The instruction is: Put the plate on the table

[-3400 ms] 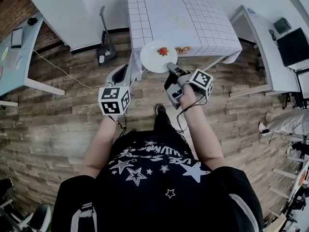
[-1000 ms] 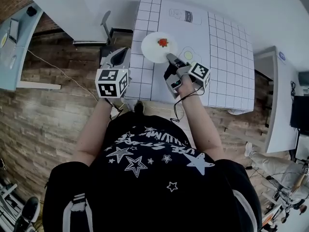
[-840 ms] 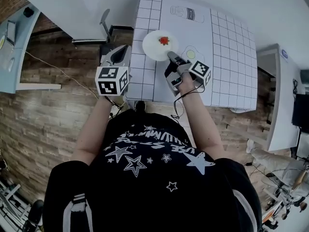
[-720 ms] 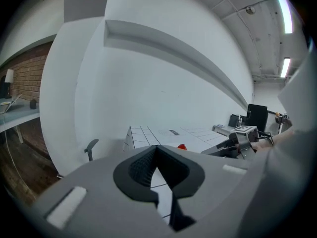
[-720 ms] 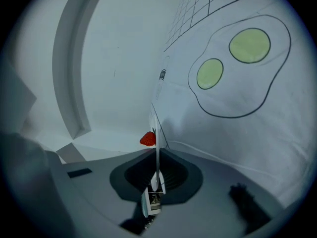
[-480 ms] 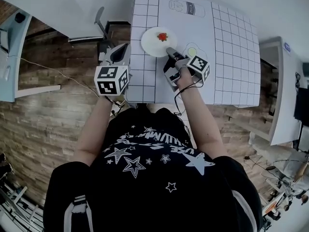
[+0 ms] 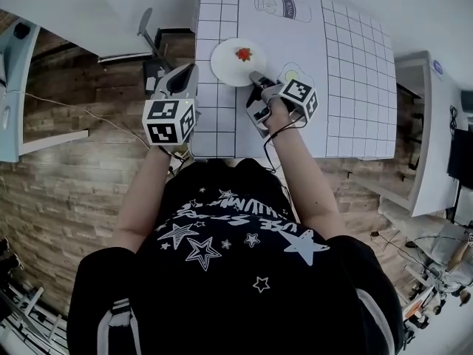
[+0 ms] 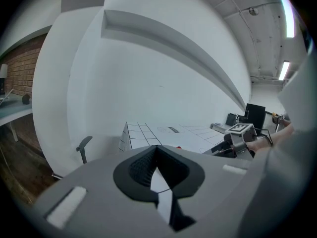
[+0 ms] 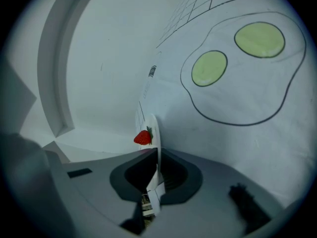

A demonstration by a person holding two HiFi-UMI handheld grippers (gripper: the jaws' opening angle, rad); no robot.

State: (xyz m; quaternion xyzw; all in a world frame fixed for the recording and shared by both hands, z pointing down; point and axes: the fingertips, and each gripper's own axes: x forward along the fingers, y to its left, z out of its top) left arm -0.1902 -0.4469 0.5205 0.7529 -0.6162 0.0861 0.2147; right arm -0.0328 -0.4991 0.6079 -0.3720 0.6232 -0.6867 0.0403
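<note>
Left gripper [image 7: 185, 76]: jaws closed together with nothing between them, positioned at the left edge of the table [image 7: 355, 80]. Plate [image 7: 228, 66]: white, carrying one strawberry [image 7: 243, 53], located over the gridded tabletop near that left edge; contact with the surface cannot be confirmed. Right gripper [image 7: 256, 77]: jaws clamped on the plate's near rim, beside the printed fried-egg outline [image 7: 292, 76].
</note>
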